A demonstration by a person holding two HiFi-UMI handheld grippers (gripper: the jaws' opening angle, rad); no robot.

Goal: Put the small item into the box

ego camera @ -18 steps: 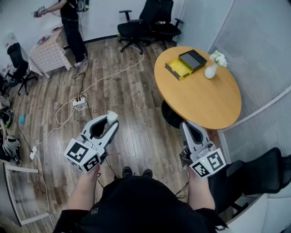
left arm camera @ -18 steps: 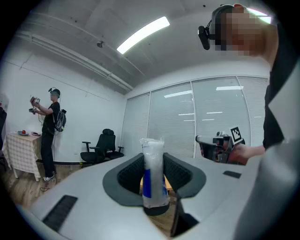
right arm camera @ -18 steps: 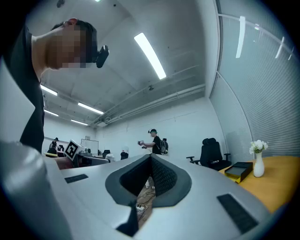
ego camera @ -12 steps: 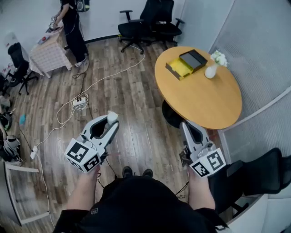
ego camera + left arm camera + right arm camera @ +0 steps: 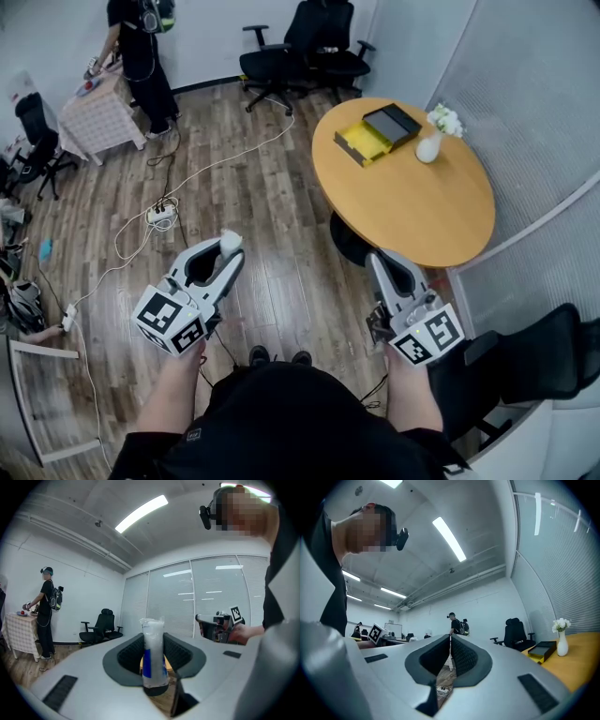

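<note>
Blue print on the small packet (image 5: pixel 153 653): blurred, illegible

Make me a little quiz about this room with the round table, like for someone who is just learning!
1. True or false: the left hand-held gripper is holding a small clear plastic packet with a blue stripe.
2. What stands near the open yellow box on the round wooden table?
A) a white vase with white flowers
B) a red cup
C) a laptop
3. Fill in: the jaws of the right hand-held gripper are ____ (apart or together), with nothing between them.

Key: 1 true; 2 A; 3 together.
</note>
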